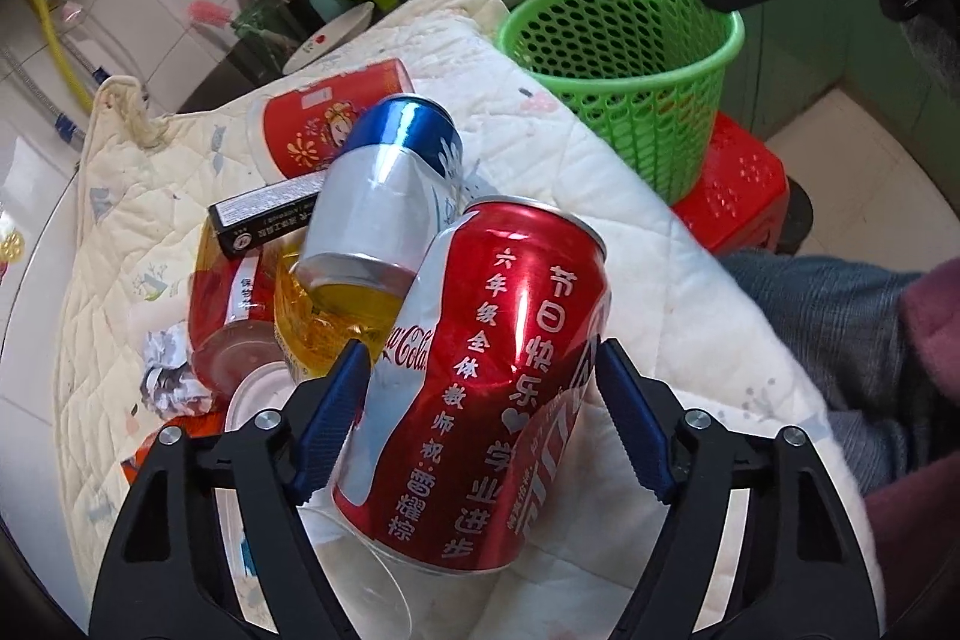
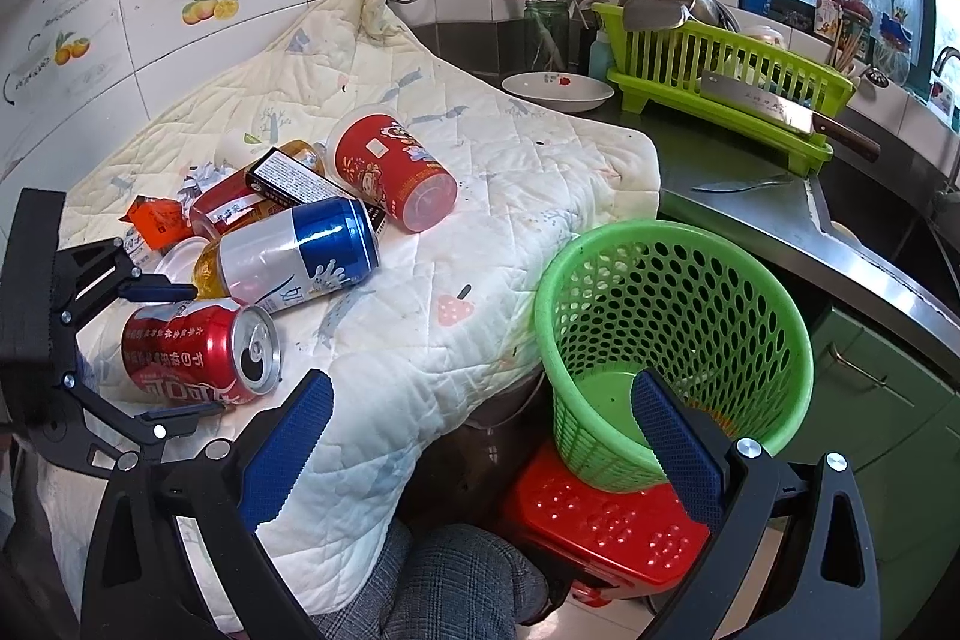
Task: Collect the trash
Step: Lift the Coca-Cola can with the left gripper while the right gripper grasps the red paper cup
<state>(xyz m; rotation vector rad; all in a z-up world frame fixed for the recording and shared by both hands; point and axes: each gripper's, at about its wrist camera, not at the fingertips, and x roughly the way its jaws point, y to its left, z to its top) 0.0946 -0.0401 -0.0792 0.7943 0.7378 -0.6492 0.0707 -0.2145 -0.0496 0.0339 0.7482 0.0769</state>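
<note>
A dented red Coca-Cola can [image 1: 480, 340] lies on the quilted cloth [image 1: 600, 172]. My left gripper [image 1: 480, 382] straddles it, and both blue pads touch its sides; it also shows in the right wrist view [image 2: 198, 349] between the left gripper's fingers [image 2: 162, 292]. Behind it lie a blue and silver can [image 1: 384, 184], a red paper cup [image 1: 324, 124], a black box [image 1: 264, 214] and an amber bottle [image 1: 324, 322]. The green mesh basket [image 2: 672, 340] stands on a red stool [image 2: 600, 520] at the cloth's right edge. My right gripper [image 2: 480, 454] is open and empty above the cloth's edge, next to the basket.
A crumpled paper [image 1: 168, 370] and an orange wrapper [image 2: 156, 214] lie at the left of the pile. A green dish rack [image 2: 720, 82] with a cleaver [image 2: 780, 112], a white plate [image 2: 555, 91] and knives stand on the steel counter behind. My knee [image 2: 444, 580] is below the cloth.
</note>
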